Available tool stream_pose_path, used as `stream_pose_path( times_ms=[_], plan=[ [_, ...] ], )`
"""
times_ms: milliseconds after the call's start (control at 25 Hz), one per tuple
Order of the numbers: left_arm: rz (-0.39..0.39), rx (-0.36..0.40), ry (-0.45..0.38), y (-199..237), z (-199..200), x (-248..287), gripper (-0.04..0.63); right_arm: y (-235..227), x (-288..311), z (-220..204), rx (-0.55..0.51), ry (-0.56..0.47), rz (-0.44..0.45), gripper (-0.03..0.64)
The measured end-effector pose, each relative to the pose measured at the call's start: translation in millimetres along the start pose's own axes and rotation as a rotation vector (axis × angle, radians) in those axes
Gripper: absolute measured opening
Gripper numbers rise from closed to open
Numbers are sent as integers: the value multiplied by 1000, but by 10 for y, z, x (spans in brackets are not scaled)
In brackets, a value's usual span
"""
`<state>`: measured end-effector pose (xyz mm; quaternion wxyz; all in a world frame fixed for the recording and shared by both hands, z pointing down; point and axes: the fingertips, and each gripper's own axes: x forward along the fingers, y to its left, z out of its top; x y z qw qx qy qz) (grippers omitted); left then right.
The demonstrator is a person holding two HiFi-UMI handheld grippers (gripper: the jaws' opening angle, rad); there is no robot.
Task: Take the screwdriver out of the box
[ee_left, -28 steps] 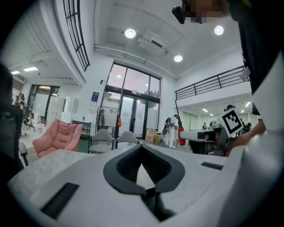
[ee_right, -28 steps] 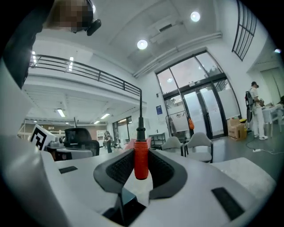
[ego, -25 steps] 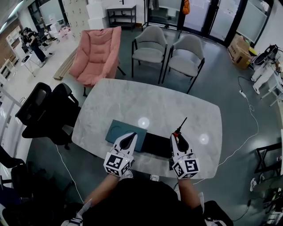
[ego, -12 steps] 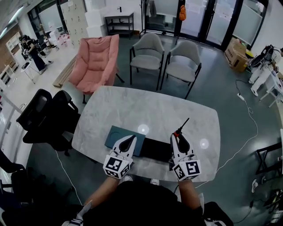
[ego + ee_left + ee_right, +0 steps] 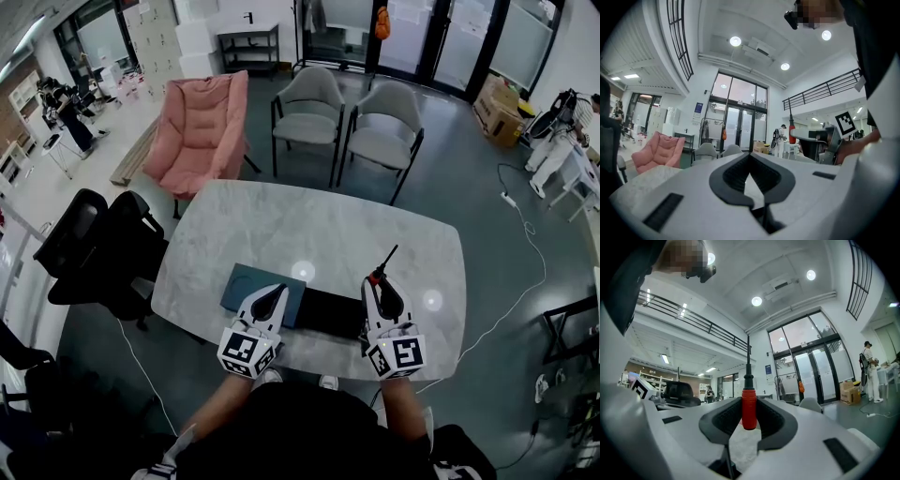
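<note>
Screwdriver: red handle pinched between my right gripper's pads, shaft pointing away from me, held clear above the black box on the table; left gripper jaws together, empty, near the box. Risk: hold is on the round handle only; tilting or slackening could let it pivot, slip, drop back.

A: Query: screwdriver between the right gripper's pads, finish?
B: Handle red, smooth, glossy plastic; shaft black, matt. Pads dark, ribbed, matt (gripper shell: white, smooth plastic).
A: Surface under that gripper?
B: The table: pale marble pattern, polished, mirroring lamps. The box beside the gripper: black, matt.
</note>
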<state>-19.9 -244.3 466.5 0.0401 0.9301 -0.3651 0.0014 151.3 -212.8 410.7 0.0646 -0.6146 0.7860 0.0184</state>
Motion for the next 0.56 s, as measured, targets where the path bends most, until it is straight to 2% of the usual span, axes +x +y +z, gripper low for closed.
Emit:
stream_pose_path(
  times_ms=[560],
  plan=[
    [12,11,-6,-9,49,-13,6,-17,7,30,-10,-5,2,110]
  ],
)
